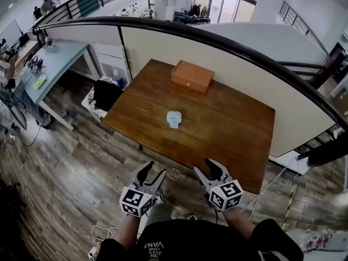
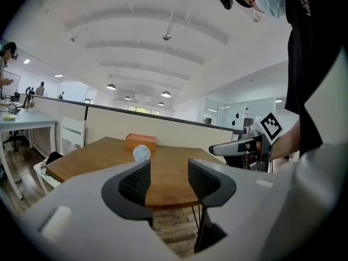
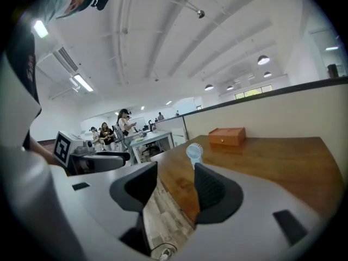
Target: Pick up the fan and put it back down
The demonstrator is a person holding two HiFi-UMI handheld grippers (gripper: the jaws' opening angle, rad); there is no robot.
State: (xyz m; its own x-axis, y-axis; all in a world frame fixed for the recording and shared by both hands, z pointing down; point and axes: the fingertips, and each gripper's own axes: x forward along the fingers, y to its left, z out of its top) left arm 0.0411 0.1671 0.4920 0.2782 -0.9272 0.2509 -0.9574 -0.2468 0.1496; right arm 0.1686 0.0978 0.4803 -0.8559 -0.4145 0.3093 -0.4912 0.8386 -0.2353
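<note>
Pale plastic fan [image 1: 173, 118], smooth matt wooden table [image 1: 228, 129], orange wooden box [image 1: 192, 75], wood-plank floor [image 1: 65, 167]

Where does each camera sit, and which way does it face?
Head view: on the head, steeply down on table, fan, wooden box; left gripper and right gripper show below.
Left gripper view: on that gripper, about level across the table; own open jaws, right gripper beside.
Right gripper view: likewise; own open jaws, left gripper beside.
All share fan and wooden box.

One fan [image 1: 173, 118]; one wooden box [image 1: 192, 75]; one table [image 1: 228, 126]
</note>
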